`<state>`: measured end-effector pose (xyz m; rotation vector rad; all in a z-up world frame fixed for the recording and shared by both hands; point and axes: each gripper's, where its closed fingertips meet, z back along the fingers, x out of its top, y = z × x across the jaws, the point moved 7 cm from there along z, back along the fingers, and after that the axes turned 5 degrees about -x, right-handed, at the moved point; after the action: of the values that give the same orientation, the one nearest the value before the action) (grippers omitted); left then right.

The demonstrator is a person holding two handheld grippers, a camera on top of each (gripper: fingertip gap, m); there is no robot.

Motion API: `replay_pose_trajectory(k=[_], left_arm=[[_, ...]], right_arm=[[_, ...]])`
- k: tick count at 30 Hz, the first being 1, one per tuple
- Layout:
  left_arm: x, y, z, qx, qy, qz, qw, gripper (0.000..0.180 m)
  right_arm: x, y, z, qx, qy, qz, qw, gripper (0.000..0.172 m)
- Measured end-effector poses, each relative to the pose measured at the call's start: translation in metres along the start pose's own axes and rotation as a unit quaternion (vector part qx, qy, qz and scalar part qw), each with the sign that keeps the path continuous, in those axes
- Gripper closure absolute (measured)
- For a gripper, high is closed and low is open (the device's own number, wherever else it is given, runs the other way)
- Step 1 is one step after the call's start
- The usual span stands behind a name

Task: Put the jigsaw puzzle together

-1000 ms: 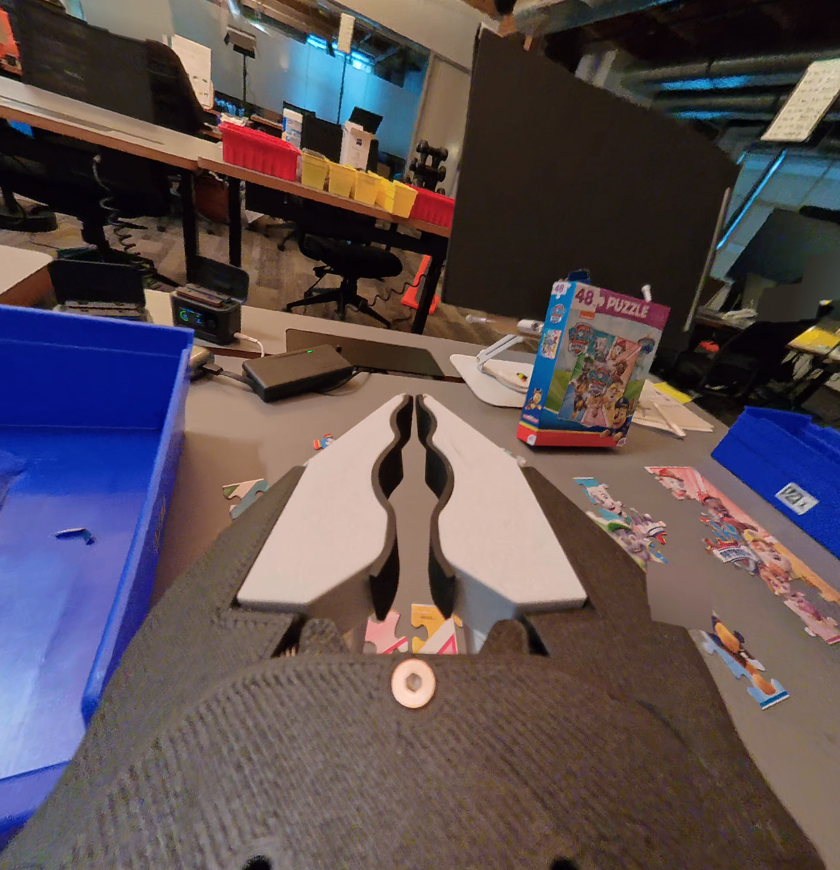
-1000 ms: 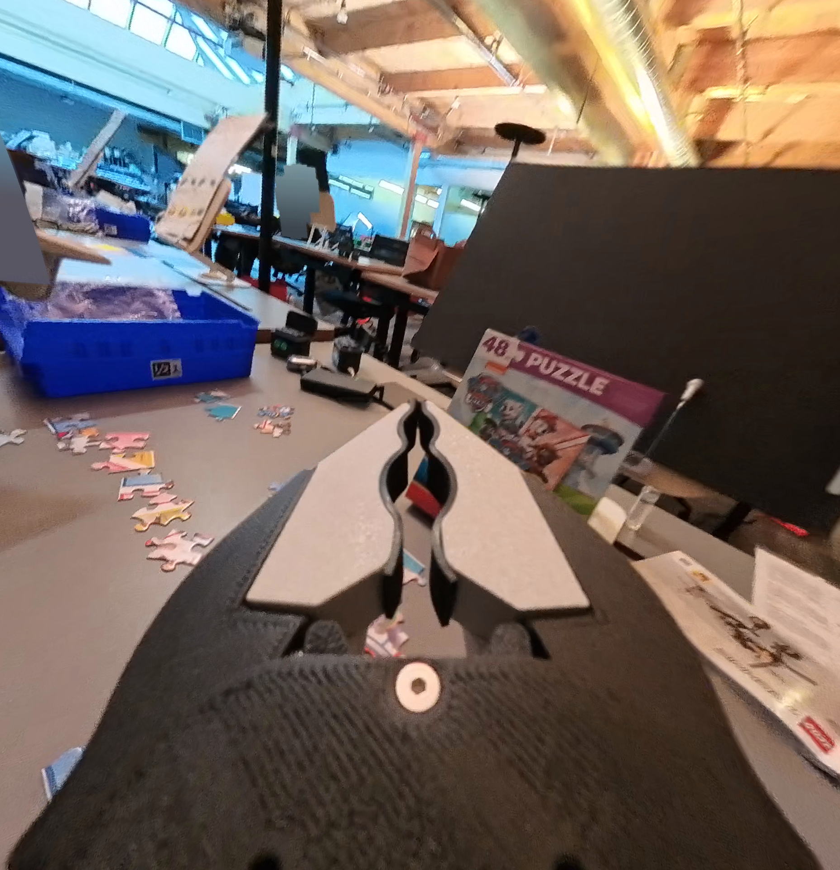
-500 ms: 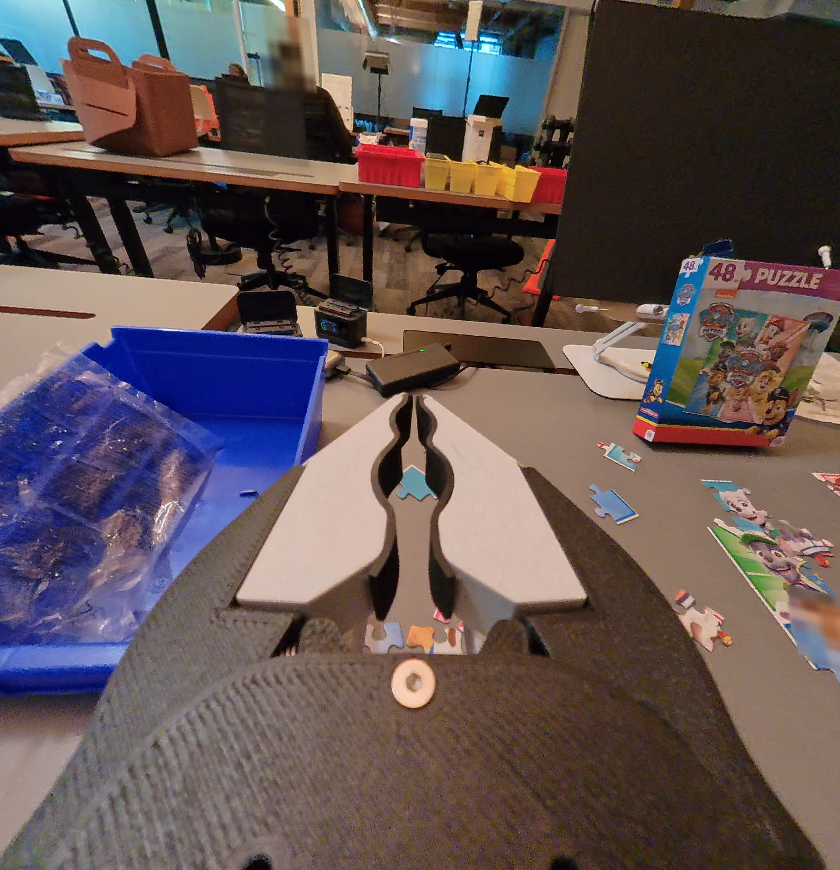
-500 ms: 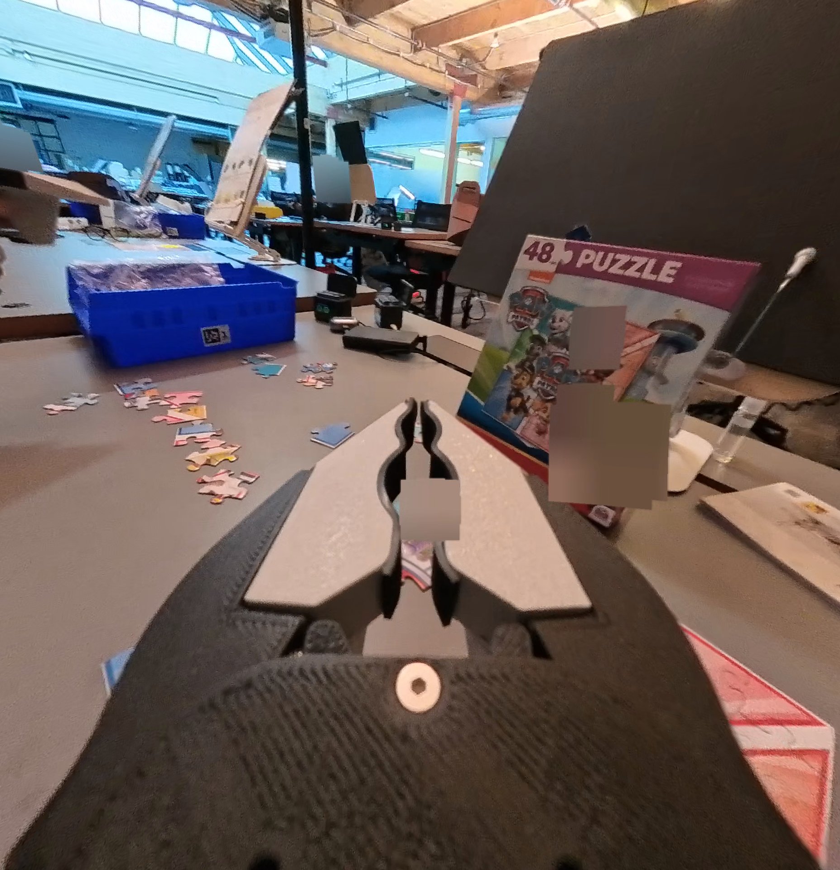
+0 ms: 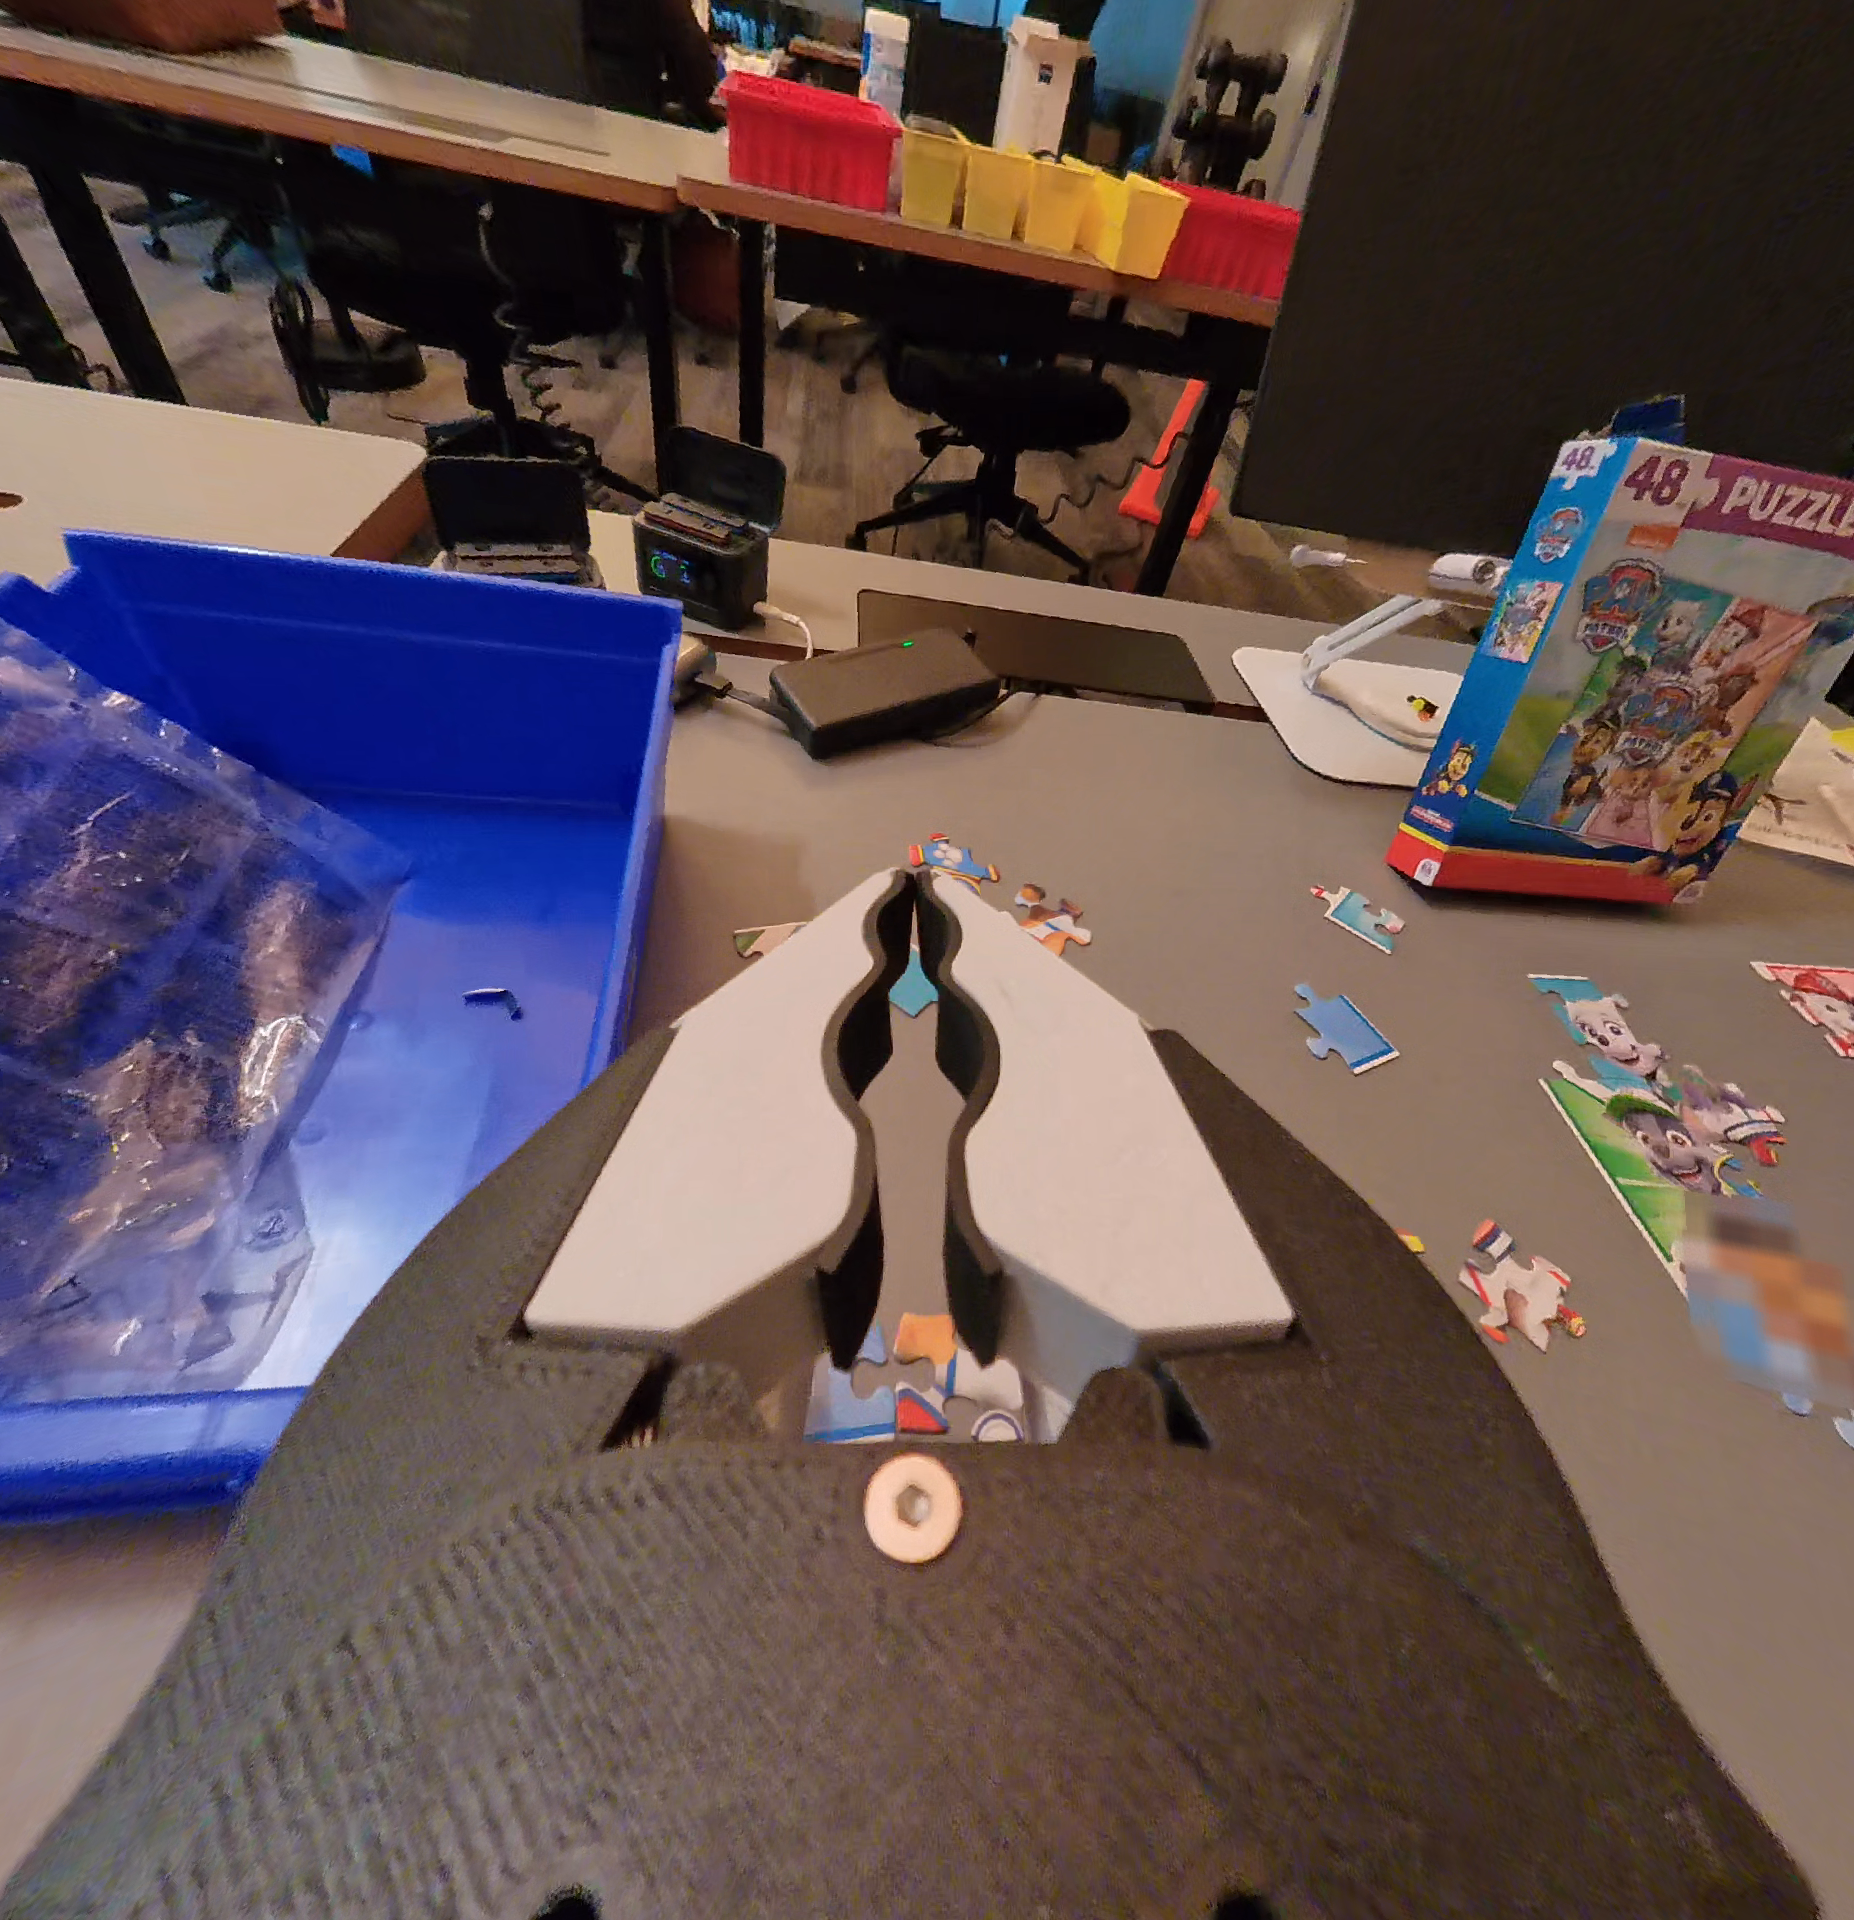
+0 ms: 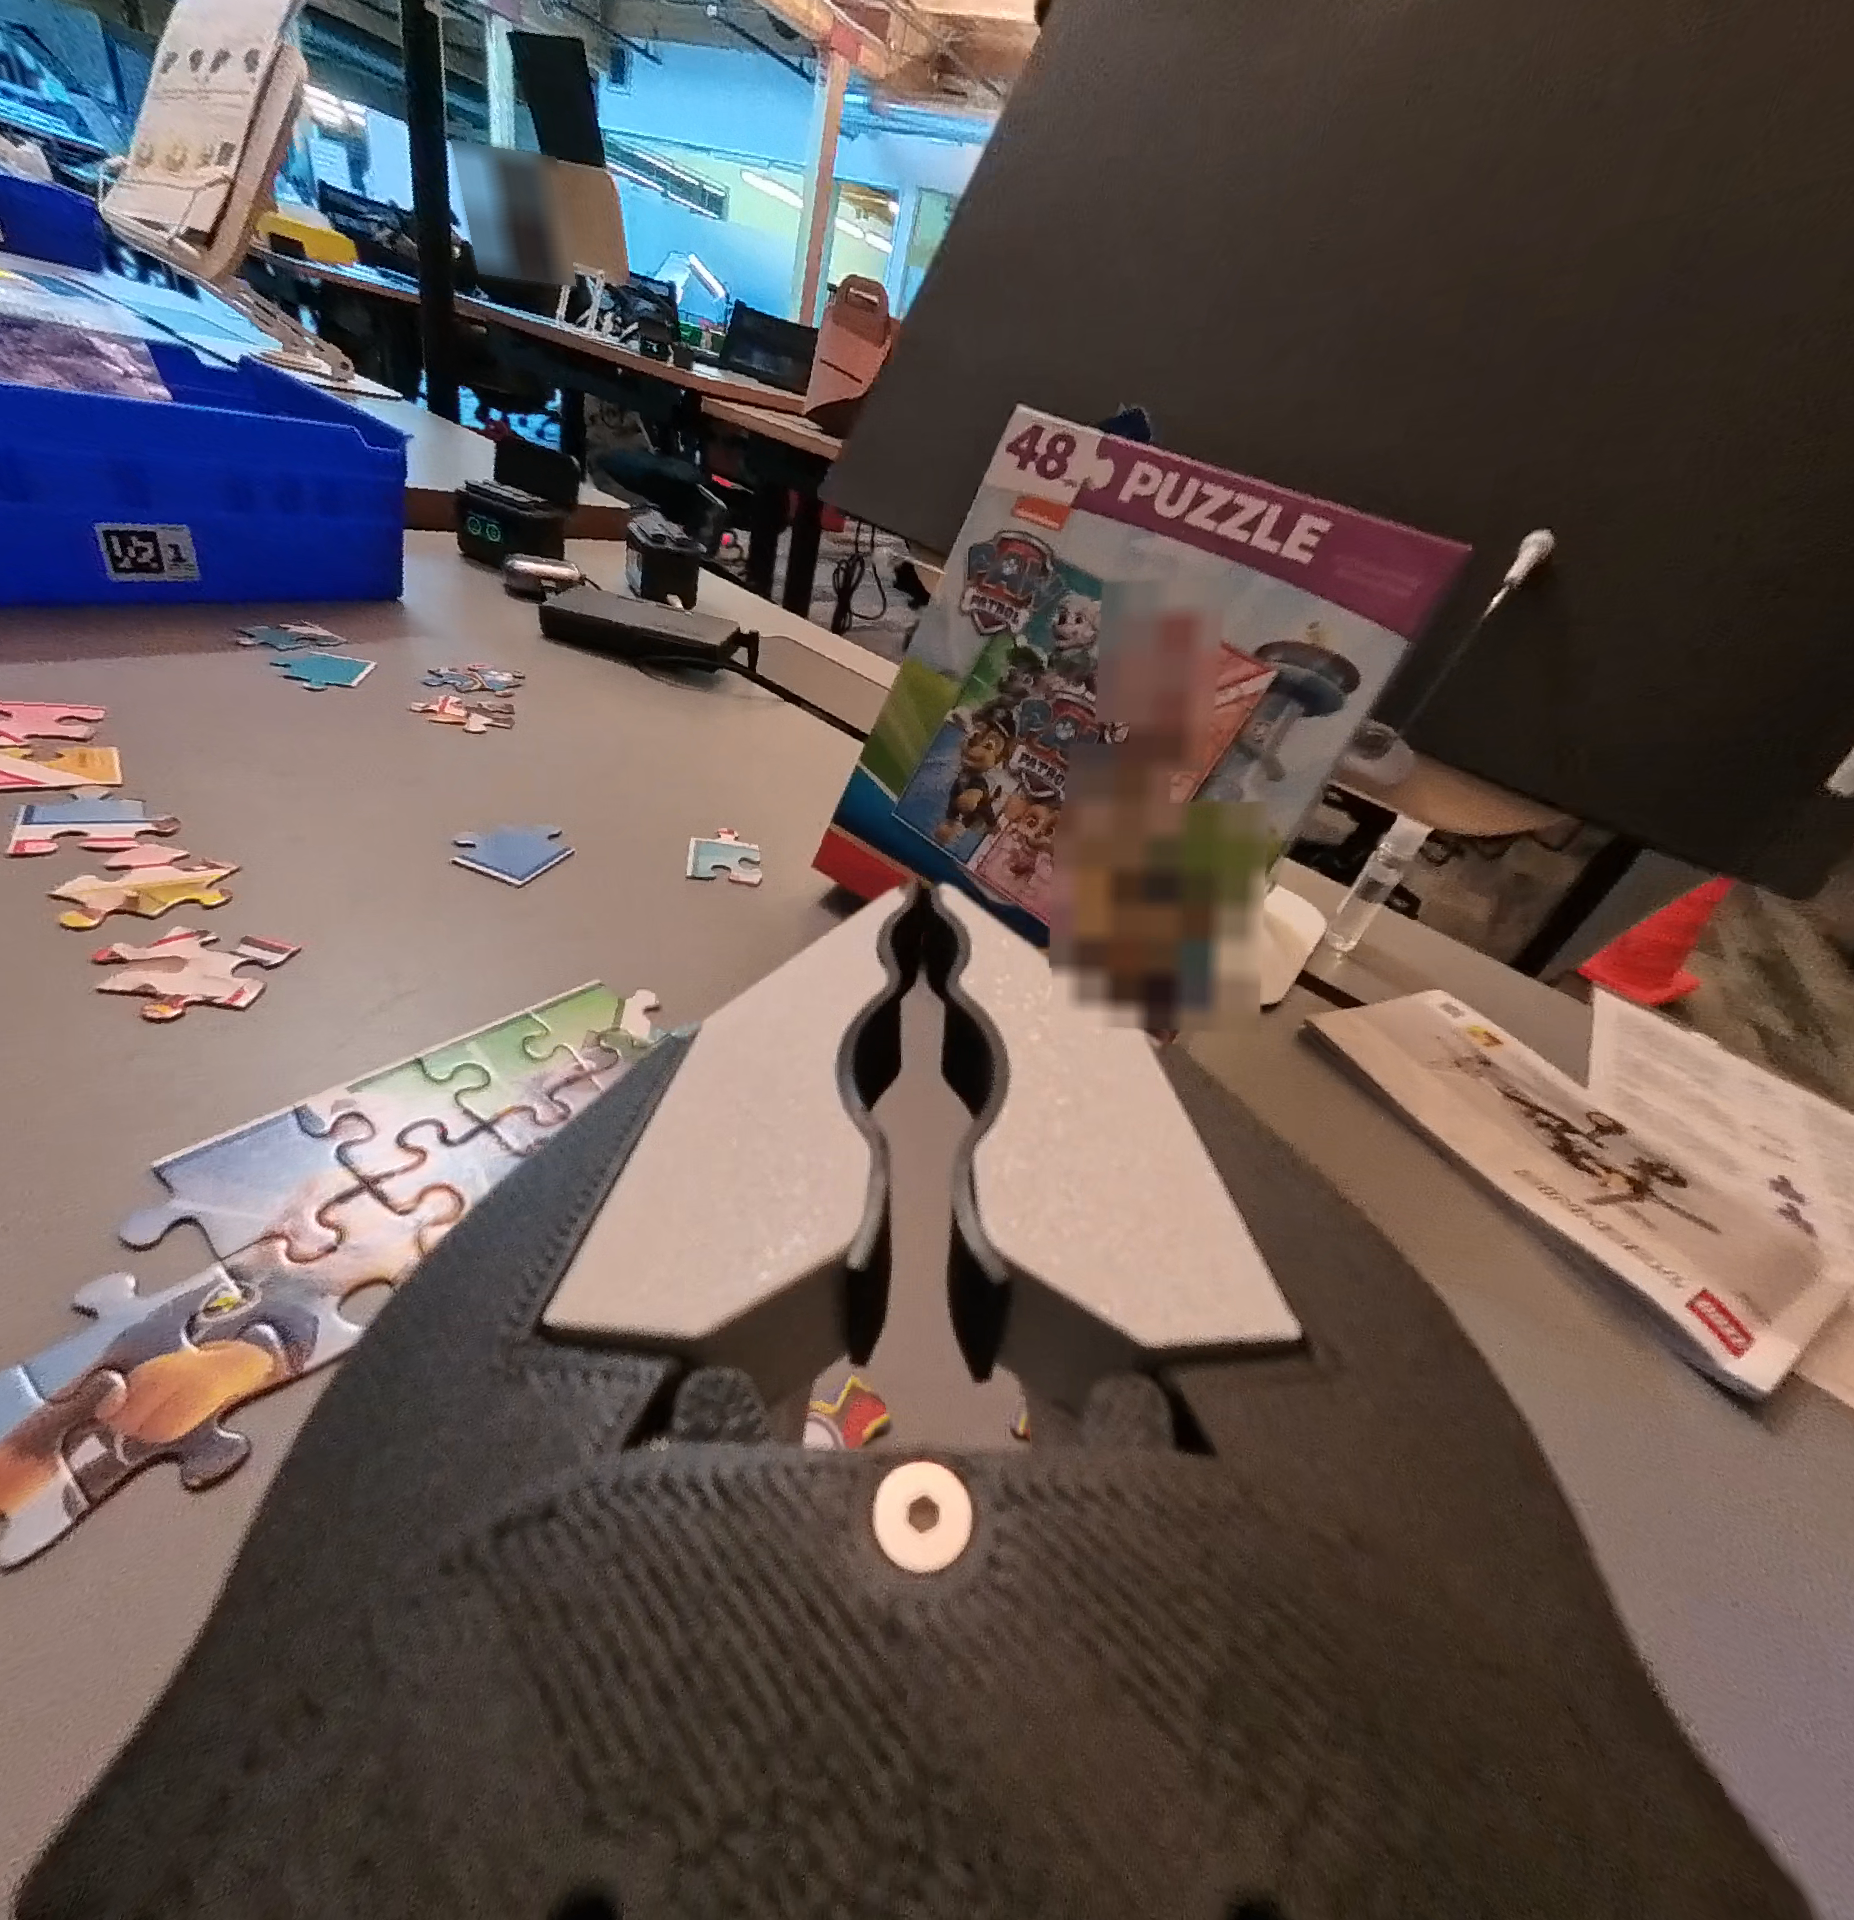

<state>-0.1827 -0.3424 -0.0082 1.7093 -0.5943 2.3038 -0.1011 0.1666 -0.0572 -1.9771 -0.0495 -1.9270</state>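
Grey worktop (image 5: pixel 1162 790) under us: our left gripper (image 5: pixel 915 883) hovers closed and empty over loose puzzle pieces (image 5: pixel 1344 1023) beside the blue bin (image 5: pixel 383 675). Our right gripper (image 6: pixel 925 902), closed too, nears the puzzle box (image 6: pixel 1006 665) by the far edge.

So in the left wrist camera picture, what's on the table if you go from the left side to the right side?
Blue bin with a plastic bag → black power brick → solid blue puzzle piece → puzzle box.
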Motion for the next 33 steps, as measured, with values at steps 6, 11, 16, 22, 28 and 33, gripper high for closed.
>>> replay_pose_trajectory(k=[6, 11, 16, 22, 28, 33], left_arm=[[-0.002, 0.005, -0.001, -0.06, -0.011, 0.035, 0.997, 0.18], [0.008, -0.002, 0.016, -0.084, -0.016, -0.009, 0.996, 0.179], [0.005, -0.007, 0.034, -0.126, 0.015, -0.031, 0.991, 0.167], [0.007, -0.003, 0.042, -0.125, -0.002, -0.025, 0.992, 0.164], [0.014, -0.006, 0.036, -0.11, -0.015, -0.023, 0.994, 0.164], [0.012, -0.005, 0.033, -0.093, -0.004, -0.026, 0.995, 0.164]], right_arm=[[0.004, -0.001, 0.001, -0.014, -0.024, -0.041, 0.999, 0.172], [0.026, 0.014, 0.009, -0.019, -0.034, -0.022, 0.999, 0.172], [0.041, 0.038, 0.013, -0.003, -0.026, 0.031, 0.999, 0.172], [0.044, 0.049, 0.012, 0.019, -0.027, 0.047, 0.998, 0.172], [0.029, 0.059, 0.004, 0.06, -0.021, -0.028, 0.998, 0.172], [0.041, 0.115, -0.018, 0.154, 0.002, -0.113, 0.982, 0.153]])
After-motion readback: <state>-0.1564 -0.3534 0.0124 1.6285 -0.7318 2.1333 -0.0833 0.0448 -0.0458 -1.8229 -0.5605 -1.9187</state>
